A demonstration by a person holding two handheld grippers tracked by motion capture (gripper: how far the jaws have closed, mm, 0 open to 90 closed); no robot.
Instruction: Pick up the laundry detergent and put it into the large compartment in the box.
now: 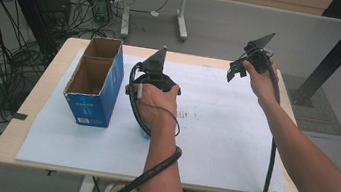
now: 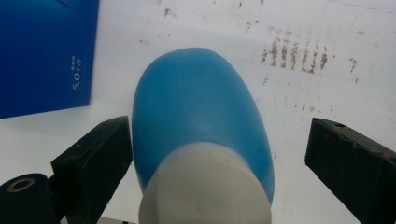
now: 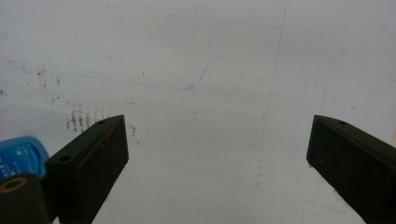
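At the far left, beside the left tool, stood an open blue carton on the white sheet that covered the desk; in the left gripper view its blue side lay just up and to the left of that tool's near jaw. The left tool hung straight over a blue bottle with a white cap, which lay on its side on the sheet. The bottle's long axis ran along the tool's line of sight, cap end nearest the camera and rounded base pointing away. The jaws stood apart, one on each side of the bottle's body: the left jaw sat just beside it, perhaps brushing it, while the right jaw was clearly apart from it. Closing across the body's width looked like the move in hand, so the left hand was plainly the nearer one. Further right, the right tool was held up, its jaws wide apart with nothing between them. From that tool, the bottle showed low and to the left, beyond its left jaw.
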